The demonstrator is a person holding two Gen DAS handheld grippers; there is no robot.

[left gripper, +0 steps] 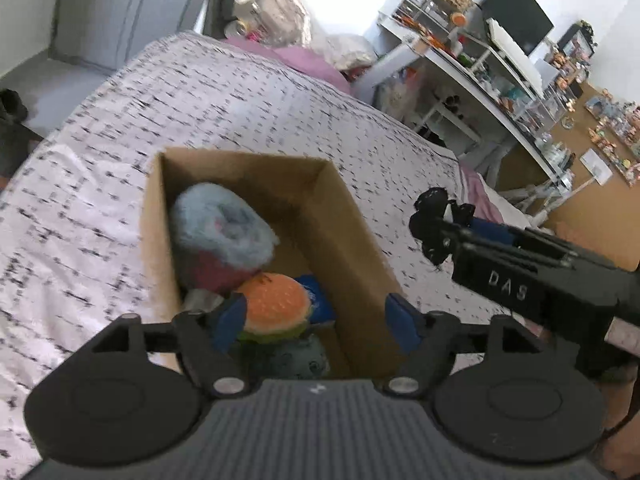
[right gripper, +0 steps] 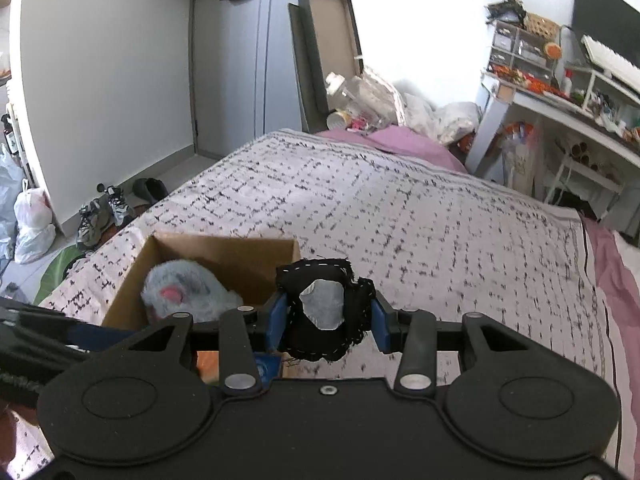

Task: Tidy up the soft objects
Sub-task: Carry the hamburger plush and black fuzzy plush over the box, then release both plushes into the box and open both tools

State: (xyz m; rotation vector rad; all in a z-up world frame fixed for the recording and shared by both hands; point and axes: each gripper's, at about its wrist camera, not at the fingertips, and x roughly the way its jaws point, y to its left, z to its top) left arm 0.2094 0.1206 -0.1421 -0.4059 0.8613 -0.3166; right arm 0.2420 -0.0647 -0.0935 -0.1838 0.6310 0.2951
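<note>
A cardboard box [left gripper: 348, 220] stands on the bed and holds a fluffy blue-and-pink plush [left gripper: 224, 232], a burger plush [left gripper: 276, 304], a grey-green plush [left gripper: 304, 360] and something blue. My left gripper [left gripper: 316, 320] is open and empty just above the box's near end. My right gripper [right gripper: 328, 316] is shut on a black felt toy with a grey patch [right gripper: 320, 308], held above the bed just right of the box [right gripper: 224, 252]. In the left wrist view the right gripper [left gripper: 436, 228] with the black toy [left gripper: 430, 220] hovers right of the box.
The bed has a white, black-flecked cover [right gripper: 420, 220] and a pink sheet [right gripper: 616, 272]. A cluttered white desk [right gripper: 560, 104] stands to the right. Shoes [right gripper: 104, 212] and bags [right gripper: 32, 220] lie on the floor at the left.
</note>
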